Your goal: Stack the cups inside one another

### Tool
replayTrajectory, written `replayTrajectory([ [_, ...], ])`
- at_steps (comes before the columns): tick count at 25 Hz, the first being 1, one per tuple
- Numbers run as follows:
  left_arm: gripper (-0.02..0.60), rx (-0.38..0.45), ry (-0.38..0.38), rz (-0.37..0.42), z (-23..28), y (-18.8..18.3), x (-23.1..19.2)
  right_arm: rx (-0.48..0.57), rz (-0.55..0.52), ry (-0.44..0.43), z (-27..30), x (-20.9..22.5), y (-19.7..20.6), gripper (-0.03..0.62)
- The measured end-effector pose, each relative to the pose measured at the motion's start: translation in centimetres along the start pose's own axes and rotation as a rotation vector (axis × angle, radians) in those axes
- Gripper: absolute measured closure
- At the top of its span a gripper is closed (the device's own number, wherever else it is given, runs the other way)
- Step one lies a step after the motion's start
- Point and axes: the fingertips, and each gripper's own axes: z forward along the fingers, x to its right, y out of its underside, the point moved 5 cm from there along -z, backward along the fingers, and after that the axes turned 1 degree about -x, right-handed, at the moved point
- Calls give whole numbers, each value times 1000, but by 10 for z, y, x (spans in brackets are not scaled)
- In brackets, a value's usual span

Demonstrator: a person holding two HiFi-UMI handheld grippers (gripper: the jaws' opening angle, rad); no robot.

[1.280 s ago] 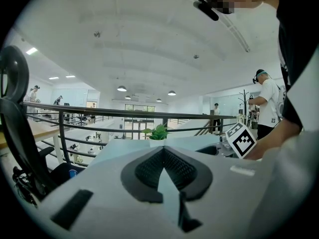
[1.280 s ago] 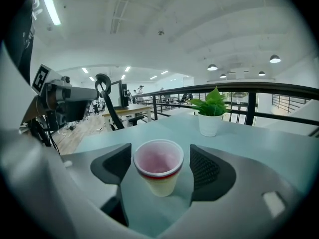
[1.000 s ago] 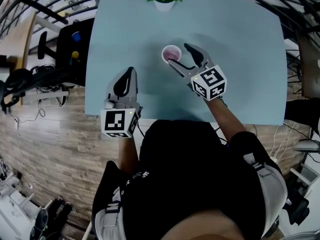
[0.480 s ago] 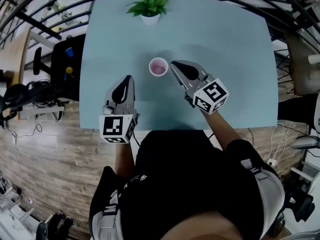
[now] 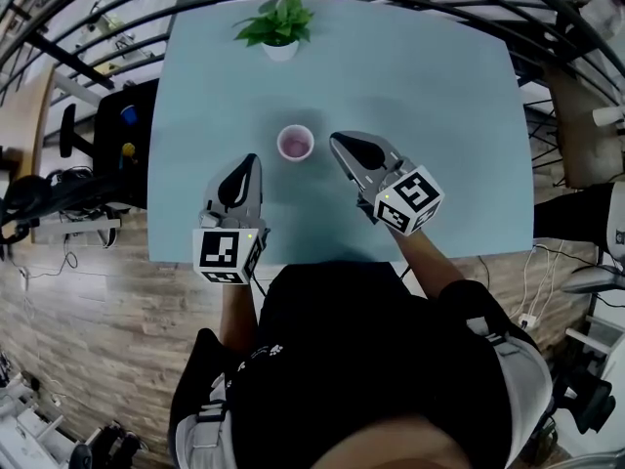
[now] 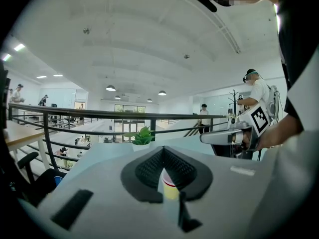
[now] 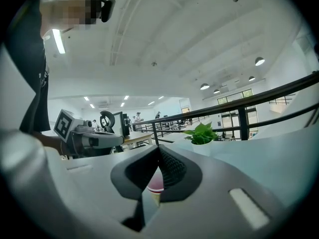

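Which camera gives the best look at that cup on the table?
The head view: it looks down into the cup, showing its whole rim and pink inside. The left gripper view and right gripper view each catch only a sliver of it past their jaws.

Looks like a big open-plan office on an upper level (black railing (image 6: 120,113), desks (image 7: 135,139), round ceiling lights (image 6: 110,88), office chair (image 5: 68,130)).

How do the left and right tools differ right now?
Left tool points straight ahead; right tool angles left toward the cup. Left tool sits left of the cup and nearer the front edge of the table; right tool sits right of the cup. Both are shut and empty.
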Motion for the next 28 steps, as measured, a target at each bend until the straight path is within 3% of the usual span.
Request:
replayTrajectory([
  [28, 589, -1, -26, -24, -16, 11, -25, -37, -1, 6, 26, -17, 10, 585],
])
